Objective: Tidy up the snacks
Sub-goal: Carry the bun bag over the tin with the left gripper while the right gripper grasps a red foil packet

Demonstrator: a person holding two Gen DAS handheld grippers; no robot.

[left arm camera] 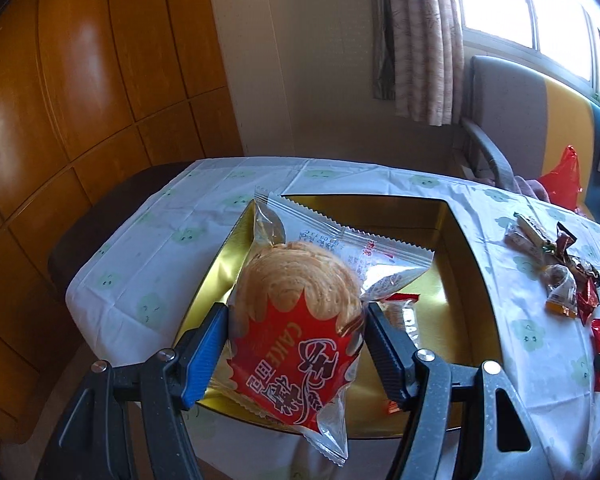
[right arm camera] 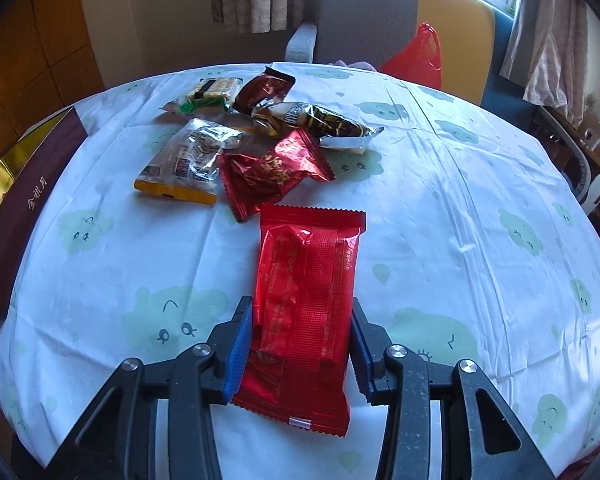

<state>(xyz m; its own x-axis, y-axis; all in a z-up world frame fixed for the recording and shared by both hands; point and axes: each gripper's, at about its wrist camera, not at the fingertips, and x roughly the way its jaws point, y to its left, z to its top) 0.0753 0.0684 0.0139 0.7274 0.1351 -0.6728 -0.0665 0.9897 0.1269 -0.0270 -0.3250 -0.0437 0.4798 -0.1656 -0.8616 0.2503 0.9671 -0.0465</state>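
Observation:
My left gripper [left arm camera: 296, 332] is shut on a clear-and-red cake packet [left arm camera: 300, 308] with a round pastry inside, and holds it above the gold-lined box [left arm camera: 456, 280]. A red-ended snack [left arm camera: 400, 312] lies in the box behind the packet. My right gripper [right arm camera: 300, 340] is closed around a flat red foil packet [right arm camera: 306, 300] just over the tablecloth. Beyond it lies a pile of snacks [right arm camera: 252, 136], also seen at the right of the left wrist view [left arm camera: 560, 272].
The round table [right arm camera: 460, 208] has a white cloth with green cloud faces. The box's maroon outer wall [right arm camera: 28, 208] stands at the left edge of the right wrist view. A grey-and-yellow chair [right arm camera: 364, 12] with a red plastic bag [right arm camera: 416, 56] stands behind the table.

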